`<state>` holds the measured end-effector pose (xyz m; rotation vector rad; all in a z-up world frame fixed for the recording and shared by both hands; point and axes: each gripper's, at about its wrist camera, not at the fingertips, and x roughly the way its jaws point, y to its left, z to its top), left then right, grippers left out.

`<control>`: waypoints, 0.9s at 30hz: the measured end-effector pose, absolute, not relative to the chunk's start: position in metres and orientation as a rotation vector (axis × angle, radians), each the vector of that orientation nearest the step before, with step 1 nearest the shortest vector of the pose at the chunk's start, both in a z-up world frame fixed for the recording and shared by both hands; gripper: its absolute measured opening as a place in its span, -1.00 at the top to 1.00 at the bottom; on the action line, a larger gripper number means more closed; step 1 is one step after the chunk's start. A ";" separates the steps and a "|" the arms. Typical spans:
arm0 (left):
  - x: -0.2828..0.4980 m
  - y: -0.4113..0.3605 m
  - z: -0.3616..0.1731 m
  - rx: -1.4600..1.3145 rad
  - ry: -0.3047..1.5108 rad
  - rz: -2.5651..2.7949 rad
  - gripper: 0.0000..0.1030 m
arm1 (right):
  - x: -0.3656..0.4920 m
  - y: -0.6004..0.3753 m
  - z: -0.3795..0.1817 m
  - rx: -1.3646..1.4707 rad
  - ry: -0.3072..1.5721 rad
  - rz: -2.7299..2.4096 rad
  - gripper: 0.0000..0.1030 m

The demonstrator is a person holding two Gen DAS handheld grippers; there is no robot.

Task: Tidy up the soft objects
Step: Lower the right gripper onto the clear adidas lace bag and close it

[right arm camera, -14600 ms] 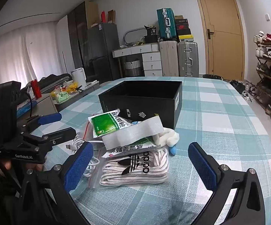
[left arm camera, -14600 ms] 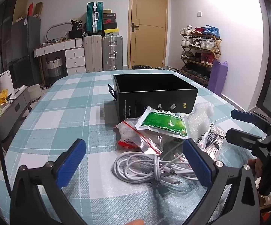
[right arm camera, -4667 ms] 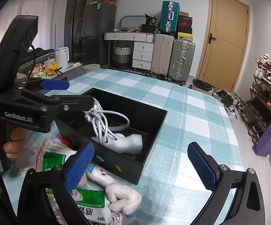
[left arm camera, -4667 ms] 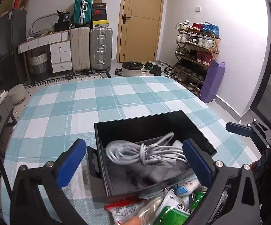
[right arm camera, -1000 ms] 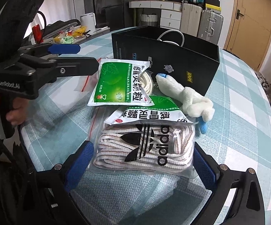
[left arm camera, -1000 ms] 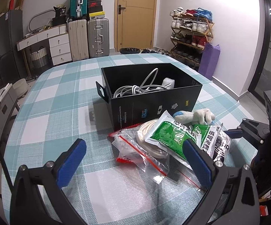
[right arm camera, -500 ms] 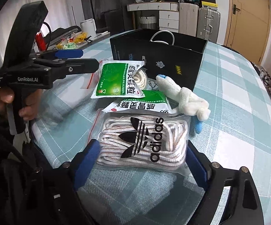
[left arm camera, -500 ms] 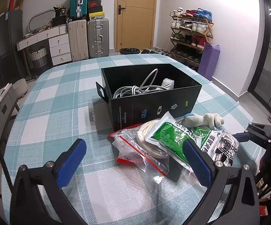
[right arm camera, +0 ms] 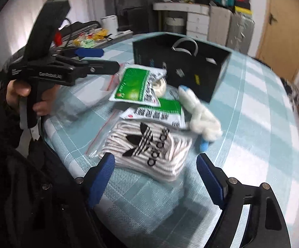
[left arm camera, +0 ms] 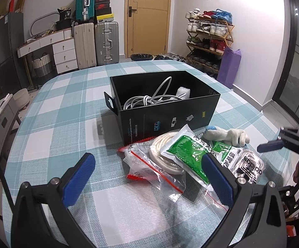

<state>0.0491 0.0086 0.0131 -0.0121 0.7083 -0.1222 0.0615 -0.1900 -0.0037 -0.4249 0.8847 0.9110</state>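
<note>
Checked tablecloth (left arm camera: 66,95) on a round table, suitcases and a shoe rack behind. Black box (left arm camera: 166,111) sits mid-table with a white cable (left arm camera: 149,99) already inside.

Still outside, piled just in front of the box: bag of laces (right arm camera: 149,146) nearest the table edge, two green sachets (right arm camera: 137,86) overlapping it, a white plush toy (right arm camera: 201,115) beside them, a coiled rope (left arm camera: 163,155) in a zip bag.

Right gripper (right arm camera: 155,165): jaws have just been closing, now part open, straddling the near end of the bag of laces. Pads don't look pressed on it yet; frame is blurred, so not certain.
Left gripper (left arm camera: 147,171): jaws wide, nothing between them, hovering short of the pile.

Doing it well, my read: bite the lace bundle itself, not just the slippery film, and lift clear of the upper sachet resting on its far edge so that doesn't drag along.

View differences: the left camera sees into the box, the right camera only its outer wall plus a cable loop. The right camera shows the hand (right arm camera: 25,97) on the left tool's grip; the left camera shows only one right finger tip.
</note>
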 end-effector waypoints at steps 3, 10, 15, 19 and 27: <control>0.048 0.007 0.014 -0.008 0.707 -0.127 -1.00 | 0.058 -0.183 0.004 -0.480 0.841 0.965 -0.62; 0.048 0.005 0.013 -0.008 0.711 -0.131 -1.00 | 0.068 -0.158 -0.006 -0.662 0.858 1.056 -0.62; 0.048 0.006 0.013 -0.014 0.712 -0.131 -1.00 | 0.080 -0.150 -0.012 -0.718 0.924 1.141 -0.62; 0.048 0.008 0.012 -0.019 0.713 -0.133 -1.00 | 0.082 -0.154 -0.015 -0.726 0.988 1.196 -0.62; 0.048 0.009 0.012 -0.023 0.709 -0.136 -1.00 | 0.079 -0.158 -0.024 -0.695 0.972 1.203 -0.50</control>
